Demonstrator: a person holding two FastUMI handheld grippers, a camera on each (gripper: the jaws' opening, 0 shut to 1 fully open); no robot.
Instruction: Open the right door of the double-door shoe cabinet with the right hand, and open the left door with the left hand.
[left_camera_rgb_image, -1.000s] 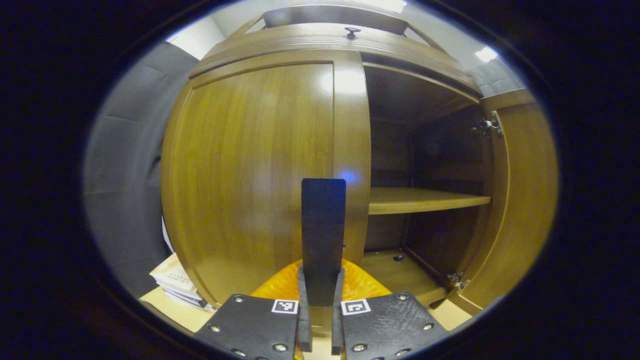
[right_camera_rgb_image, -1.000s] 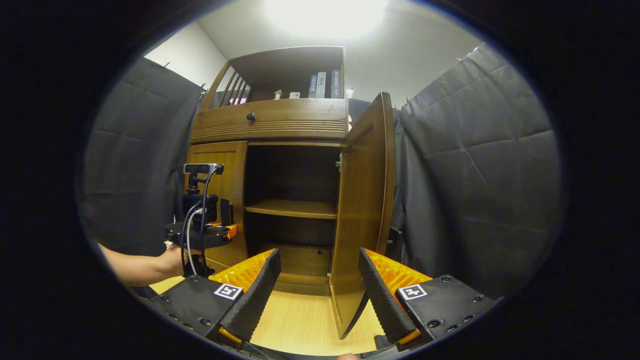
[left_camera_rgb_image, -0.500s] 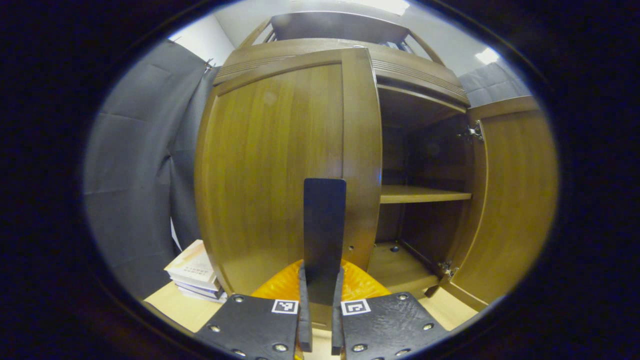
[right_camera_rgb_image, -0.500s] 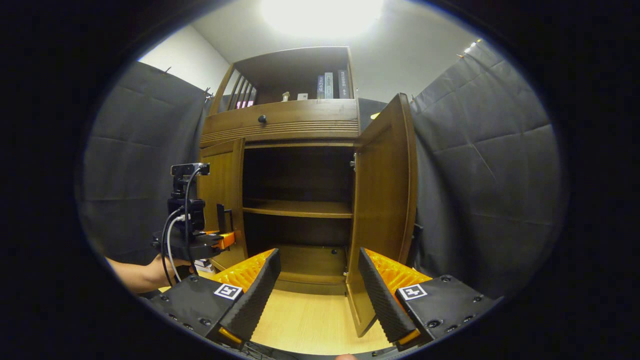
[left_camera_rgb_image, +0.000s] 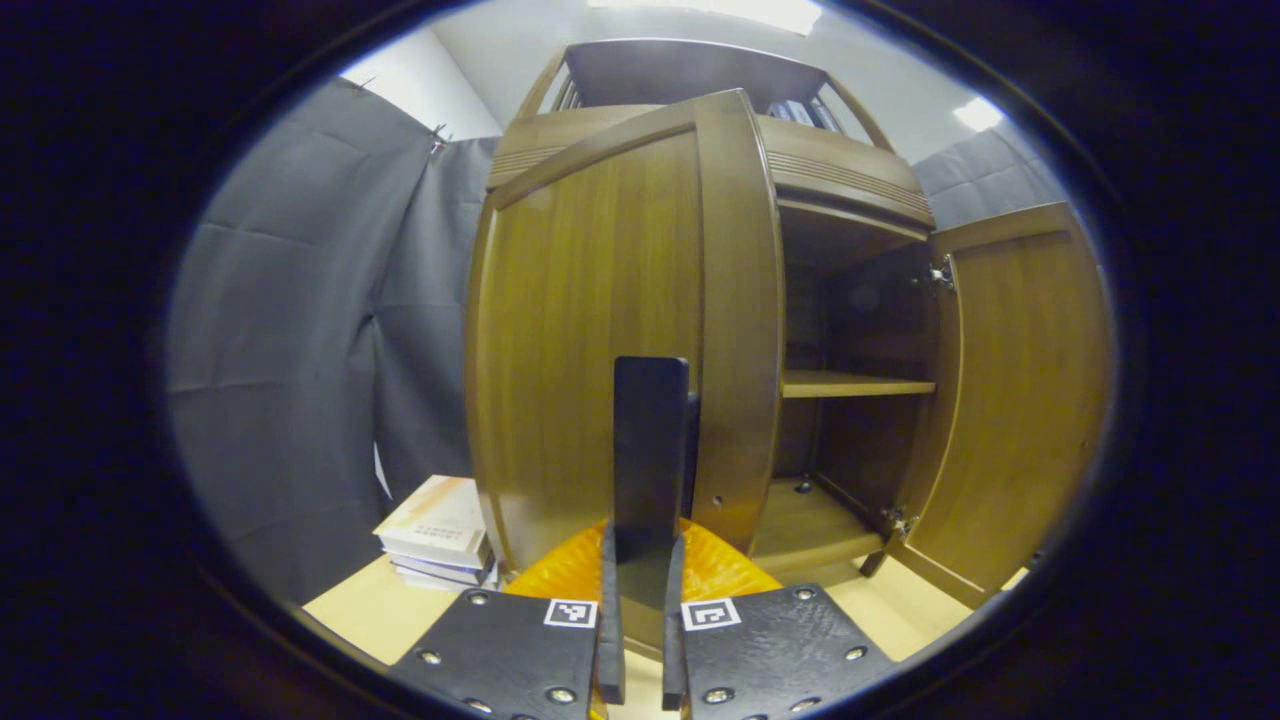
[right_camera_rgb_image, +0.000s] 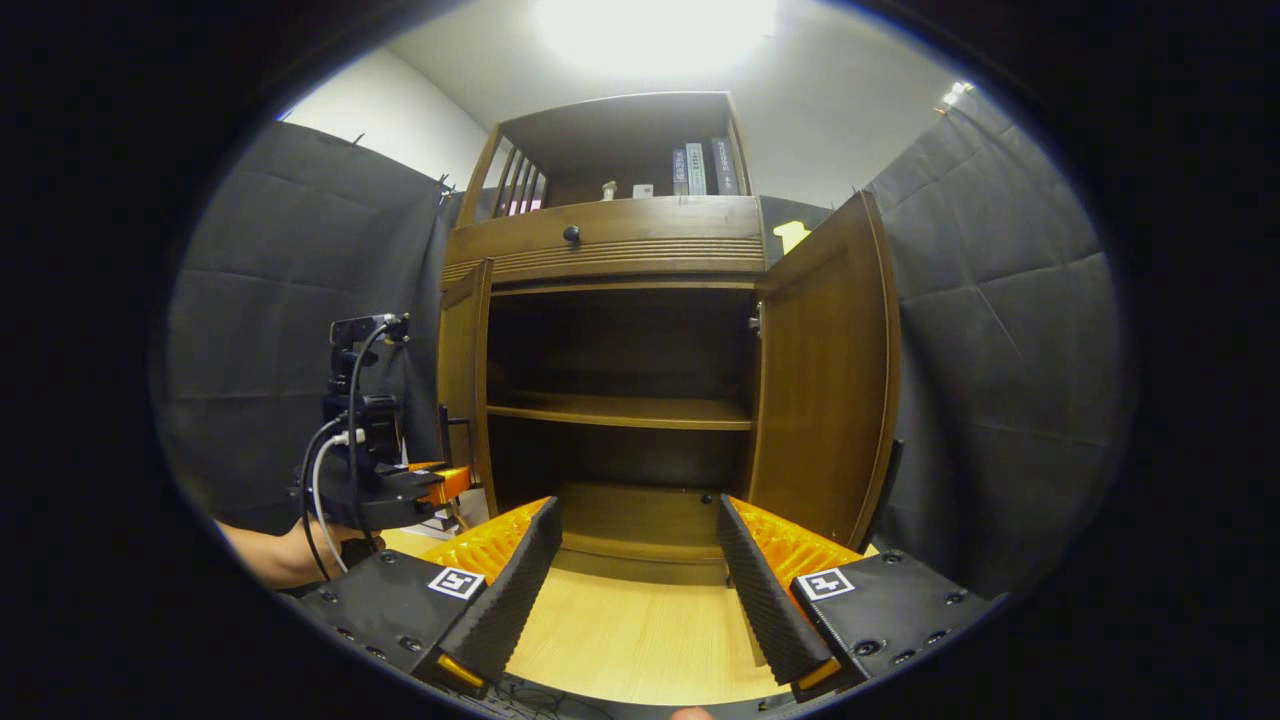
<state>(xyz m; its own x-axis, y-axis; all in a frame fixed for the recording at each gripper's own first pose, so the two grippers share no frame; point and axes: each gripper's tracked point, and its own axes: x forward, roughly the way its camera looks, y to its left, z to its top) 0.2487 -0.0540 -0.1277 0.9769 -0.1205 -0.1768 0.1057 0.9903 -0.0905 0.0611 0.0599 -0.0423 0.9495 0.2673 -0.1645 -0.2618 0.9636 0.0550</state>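
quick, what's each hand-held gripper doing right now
Left hand-held gripper: shut on the left door's handle.
Right hand-held gripper: open, holding nothing.

No legible text; book spines (right_camera_rgb_image: 700, 167) and stacked book covers (left_camera_rgb_image: 437, 527) too small to read

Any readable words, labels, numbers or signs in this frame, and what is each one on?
No text can be read here.
Upright book spines: print too small to read.
Book stack: cover print blurred.
Square markers: coded patterns, no words.
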